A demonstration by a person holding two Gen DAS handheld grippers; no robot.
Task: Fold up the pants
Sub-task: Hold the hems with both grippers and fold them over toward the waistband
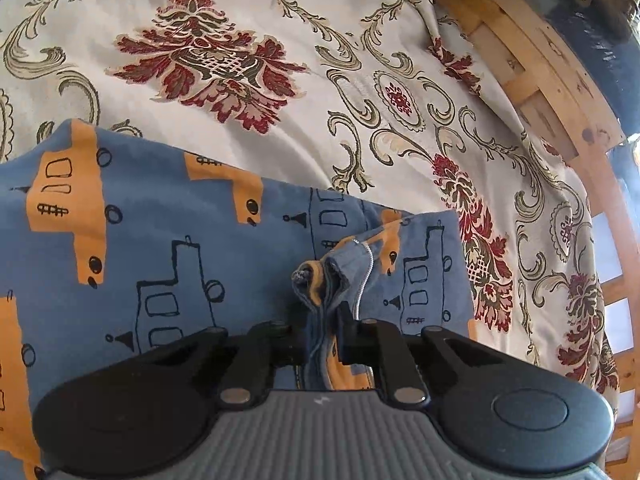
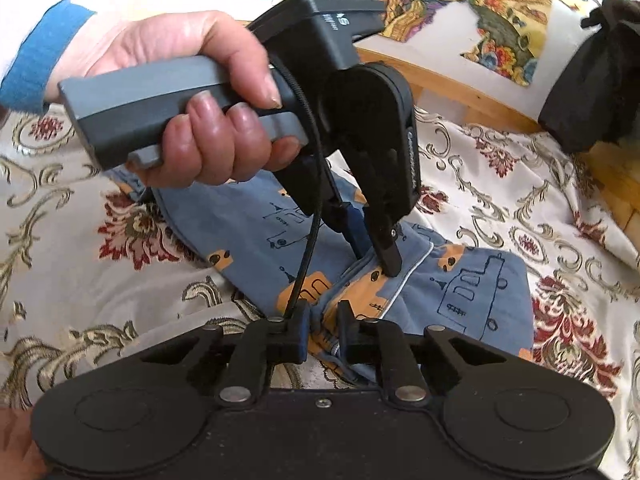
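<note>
Blue pants (image 1: 168, 232) with orange blocks and black line drawings lie on a cream floral bedspread (image 1: 248, 12). My left gripper (image 1: 322, 332) is shut on a bunched edge of the pants, and the fabric with a white cord sticks up between its fingers. In the right wrist view the pants (image 2: 472, 288) lie folded in a heap. My right gripper (image 2: 323, 334) is shut on a ridge of the same fabric. The left gripper (image 2: 376, 256), held by a hand (image 2: 192, 92), pinches the pants just beyond it.
A wooden bed frame (image 1: 556, 92) curves along the right side in the left wrist view. A black cloth (image 2: 596, 80) sits at the far right on the frame, and a colourful printed sheet (image 2: 472, 8) lies behind. A black cable (image 2: 308, 220) hangs from the left gripper.
</note>
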